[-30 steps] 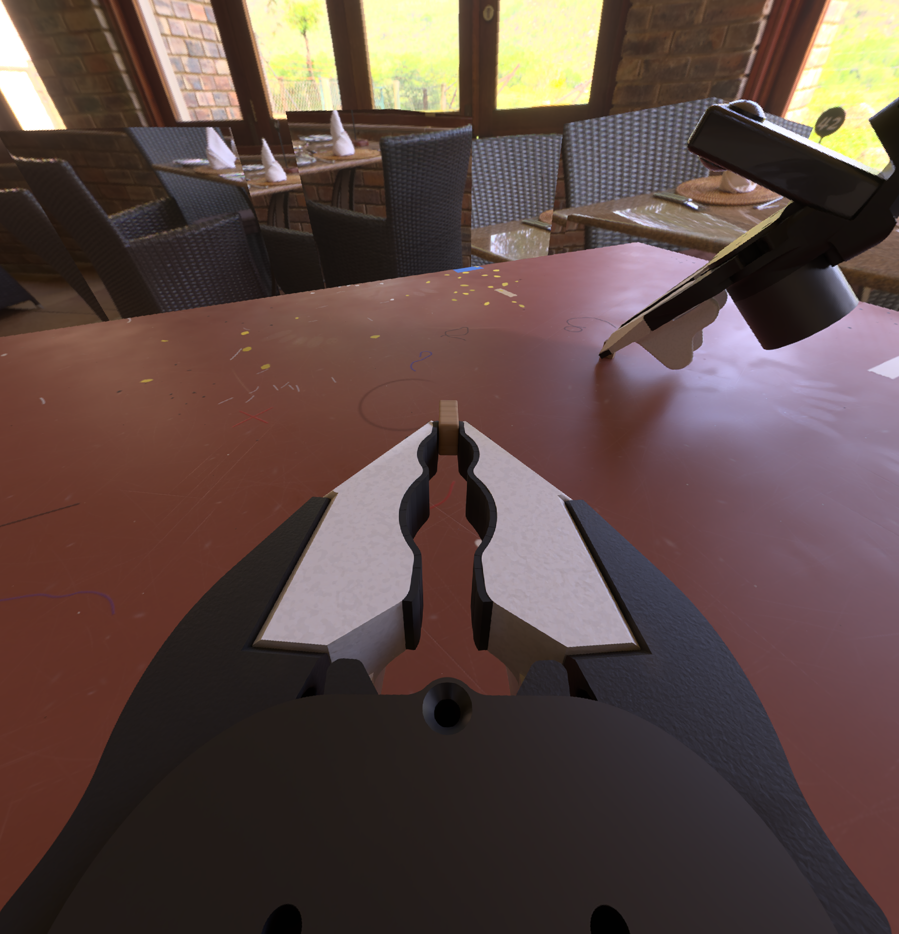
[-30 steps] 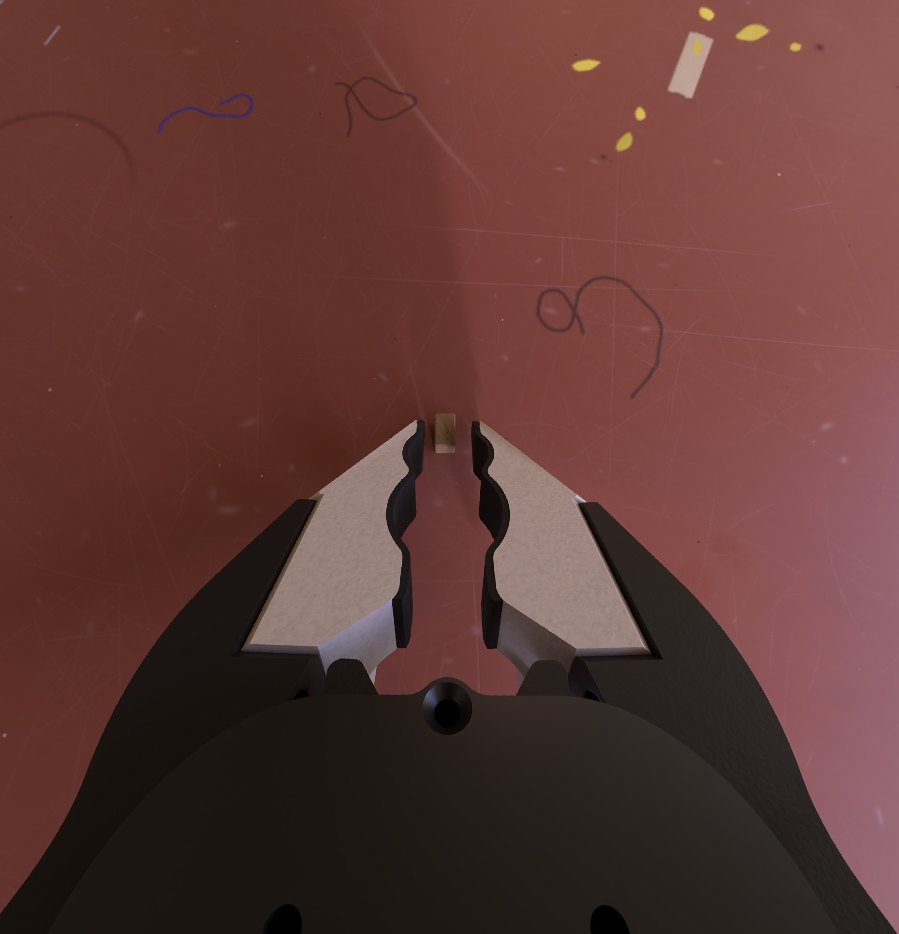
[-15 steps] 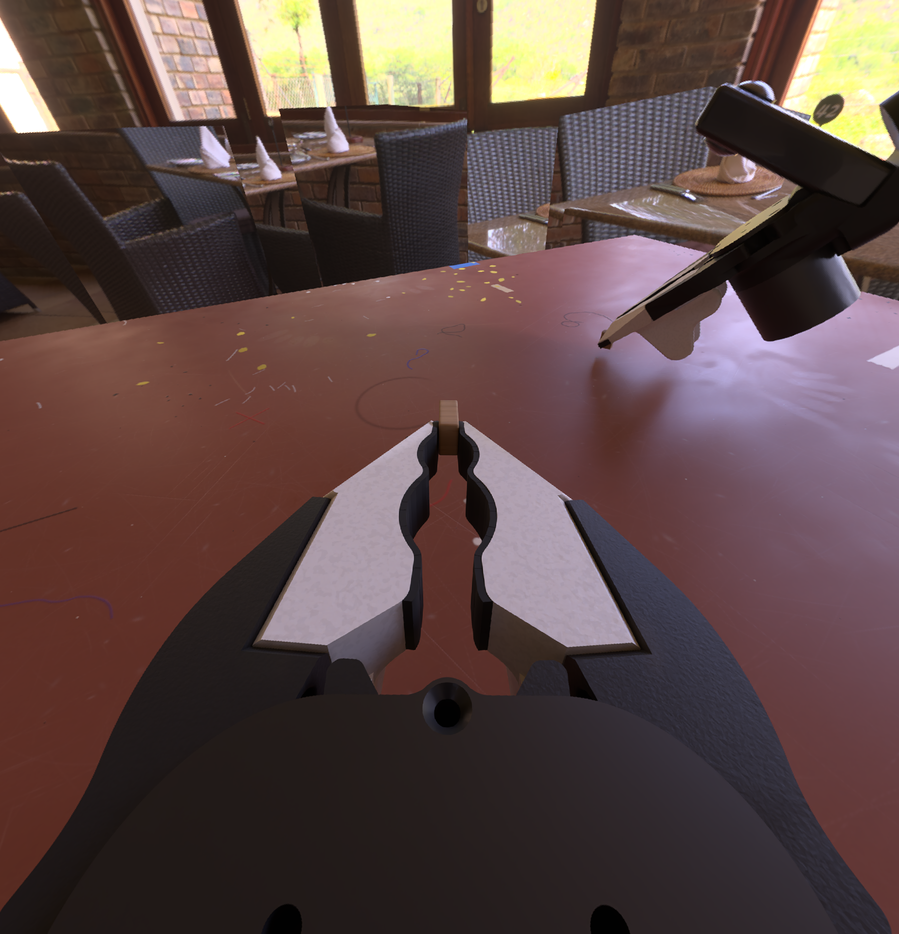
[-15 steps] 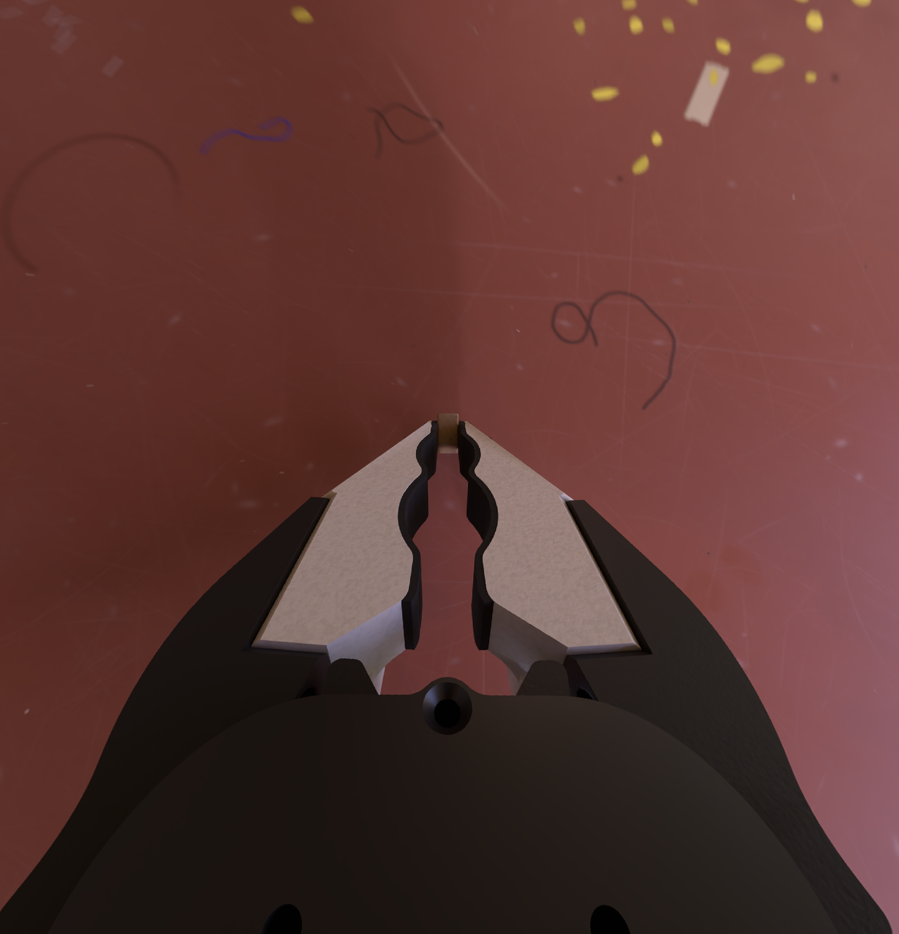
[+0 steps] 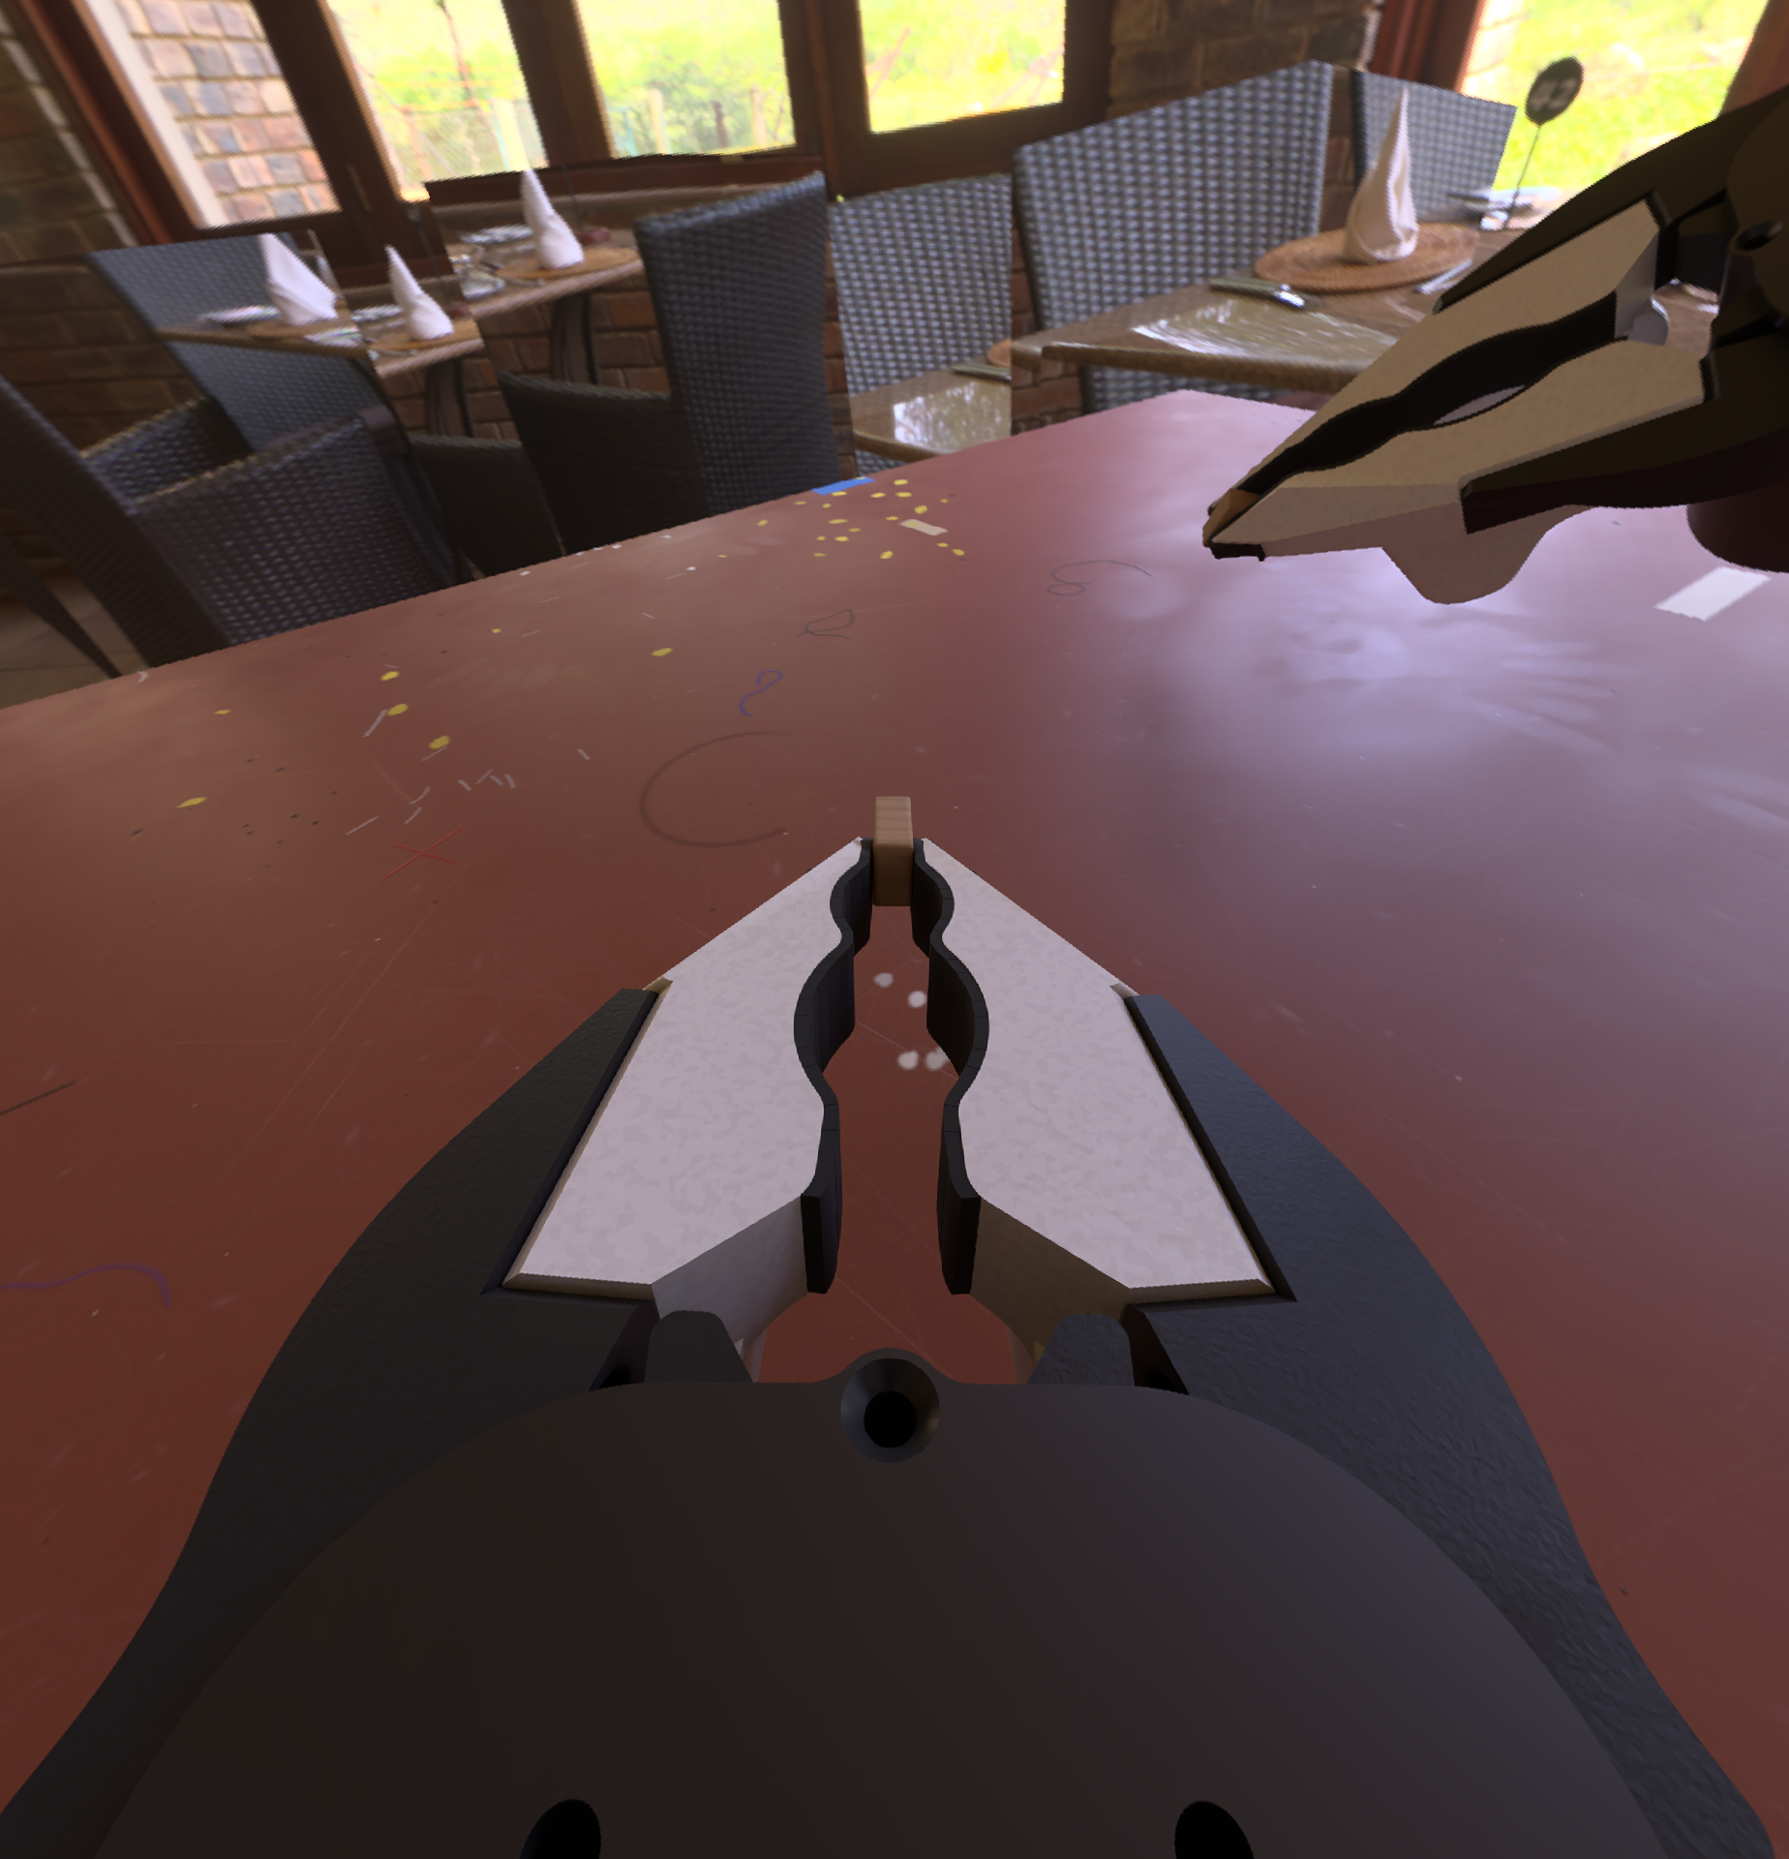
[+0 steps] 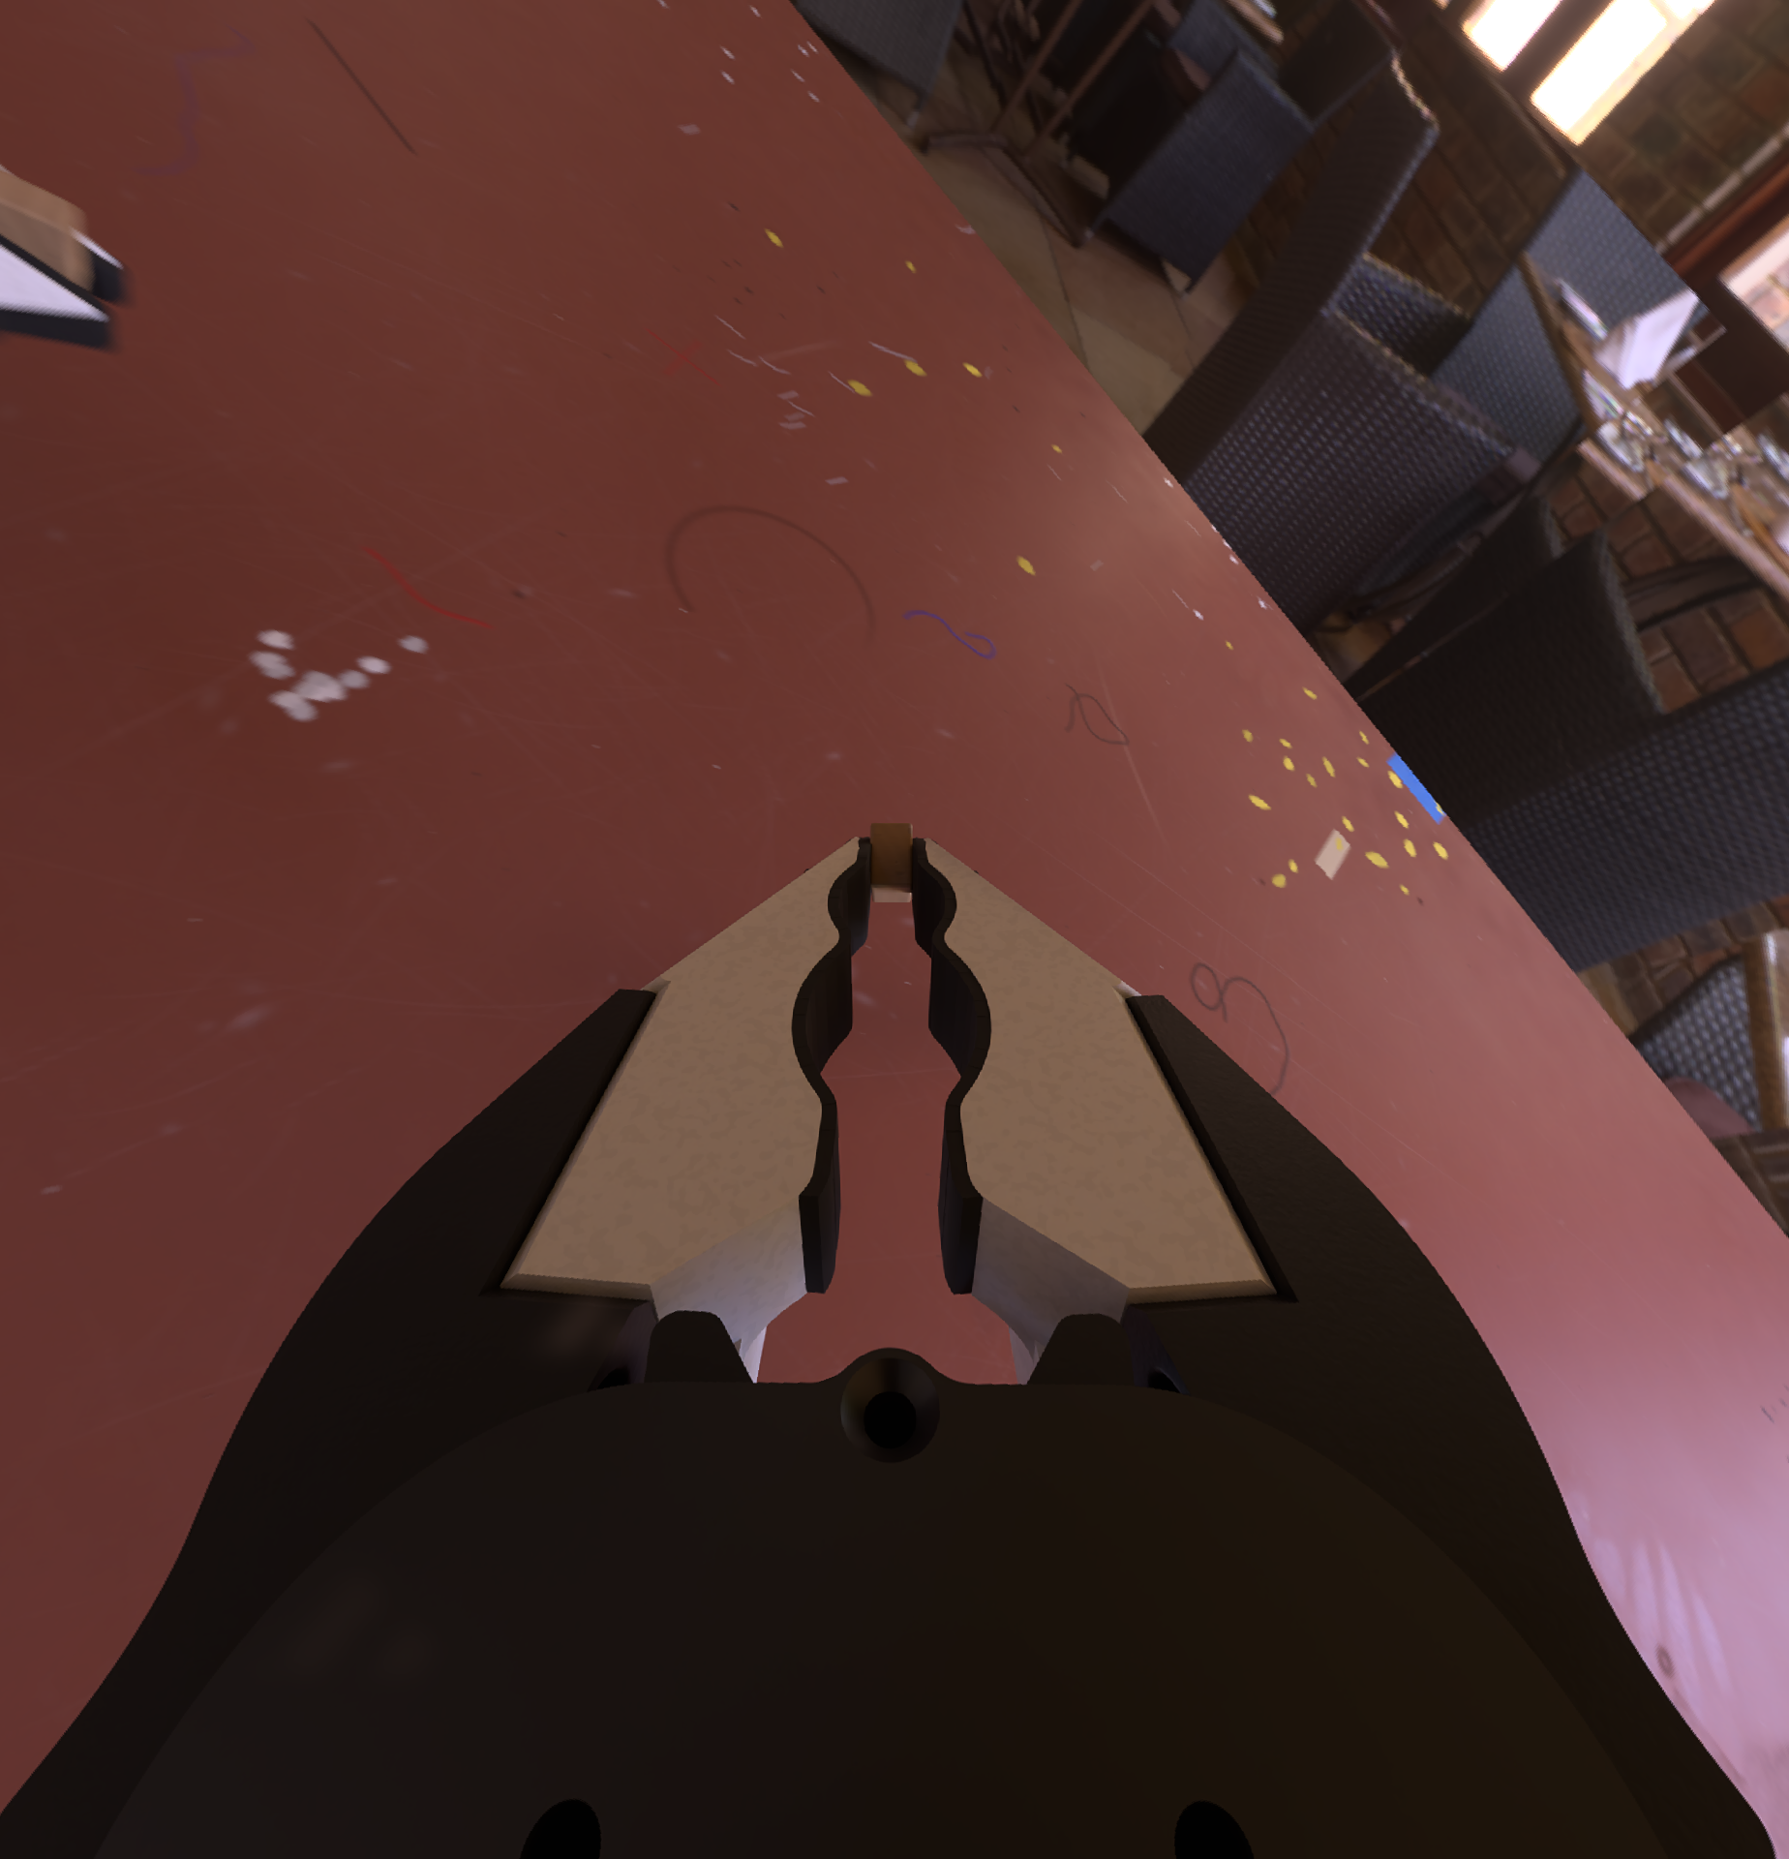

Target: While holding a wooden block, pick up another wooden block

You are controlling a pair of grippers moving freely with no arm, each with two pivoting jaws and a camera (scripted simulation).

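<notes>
On the left side, left gripper (image 5: pixel 891 843): its two pale fingers are pressed onto a small wooden block (image 5: pixel 891 850), which is pinched at the very tips and stands out a little above them.
Position of this block: it is held above the red table (image 5: pixel 1273 905), apart from the surface as far as can be judged; the exact height cannot be told.
Table surface: yellow flecks, thin scribbles and a few white spots are seen on it; no other loose block is seen there.
Background: dark wicker chairs (image 5: pixel 740 332) and laid tables with folded napkins are seen behind the far edge.
On the right side, right gripper (image 6: pixel 890 843): its fingers are closed on a second wooden block (image 6: pixel 889 857), gripped at the tips in the same manner.
Position of the second block: it is carried clear of the table, and in the left wrist view the right gripper is seen well above the surface.
Step in hand: both blocks are judged to be held, so the second pick appears to be done and the lift is under way.
Next move: a steady pressure should be kept on both blocks, because each one is caught only at the fingertips and could slip out if a gripper is tilted or shaken.
</notes>
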